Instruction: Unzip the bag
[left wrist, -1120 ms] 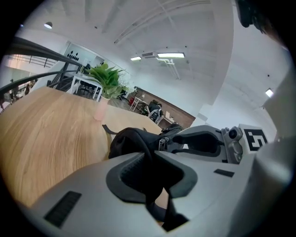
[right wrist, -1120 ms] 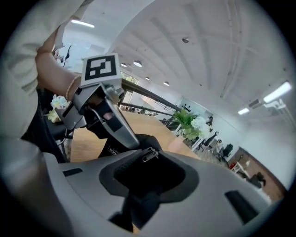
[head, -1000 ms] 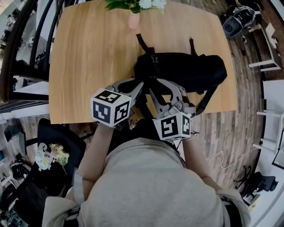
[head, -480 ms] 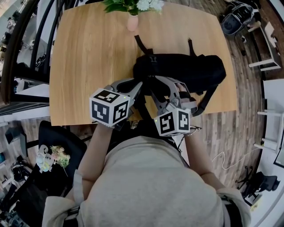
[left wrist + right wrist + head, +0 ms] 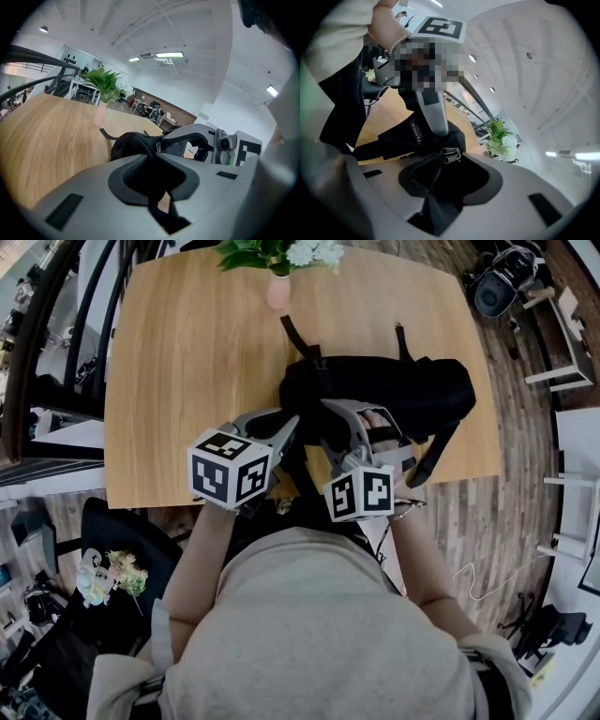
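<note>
Here, on the wooden table (image 5: 187, 381), the black bag (image 5: 422, 390) lies with its long axis from 9 to 3 o'clock, at 12 o'clock from both tools; the left gripper (image 5: 157, 157) pinches a fold of its fabric, while the right gripper (image 5: 450, 168), jaws just spread wide around loose fabric, clamps nothing, with the zipper pulls (image 5: 451, 155) at its 12 o'clock, nearest this hand
</note>
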A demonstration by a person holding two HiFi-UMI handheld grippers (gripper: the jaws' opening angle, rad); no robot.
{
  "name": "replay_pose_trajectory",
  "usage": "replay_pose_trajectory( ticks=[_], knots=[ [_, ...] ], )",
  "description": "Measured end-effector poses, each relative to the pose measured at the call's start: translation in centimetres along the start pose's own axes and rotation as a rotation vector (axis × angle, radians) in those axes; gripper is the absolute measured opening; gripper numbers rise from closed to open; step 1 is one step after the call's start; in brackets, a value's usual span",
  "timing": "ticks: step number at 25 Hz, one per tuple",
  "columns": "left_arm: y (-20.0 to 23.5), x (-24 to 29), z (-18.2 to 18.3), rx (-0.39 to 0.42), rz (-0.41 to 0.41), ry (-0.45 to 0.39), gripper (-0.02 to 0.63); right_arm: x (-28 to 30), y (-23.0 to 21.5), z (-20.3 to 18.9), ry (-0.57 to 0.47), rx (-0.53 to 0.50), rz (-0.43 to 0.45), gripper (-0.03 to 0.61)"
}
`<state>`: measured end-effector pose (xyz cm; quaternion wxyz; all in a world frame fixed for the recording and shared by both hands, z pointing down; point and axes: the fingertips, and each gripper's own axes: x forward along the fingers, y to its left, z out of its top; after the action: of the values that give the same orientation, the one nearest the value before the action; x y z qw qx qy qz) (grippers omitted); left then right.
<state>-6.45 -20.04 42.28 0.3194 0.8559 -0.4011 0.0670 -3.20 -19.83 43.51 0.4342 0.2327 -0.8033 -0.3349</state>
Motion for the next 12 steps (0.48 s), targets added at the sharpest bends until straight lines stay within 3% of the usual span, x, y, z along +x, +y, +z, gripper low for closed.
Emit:
replay_pose_trajectory(
  ticks=[4, 12],
  knots=[
    [0.0, 0.0, 0.1, 0.001, -0.009, 0.000, 0.060, 0.2, -0.3, -0.6, 0.021, -0.107, -0.021, 0.118],
    [0.2, -0.1, 0.0, -0.011, -0.005, -0.008, 0.060, -0.8, -1.1, -0.5, 0.002, -0.097, -0.044, 0.138]
  ],
)
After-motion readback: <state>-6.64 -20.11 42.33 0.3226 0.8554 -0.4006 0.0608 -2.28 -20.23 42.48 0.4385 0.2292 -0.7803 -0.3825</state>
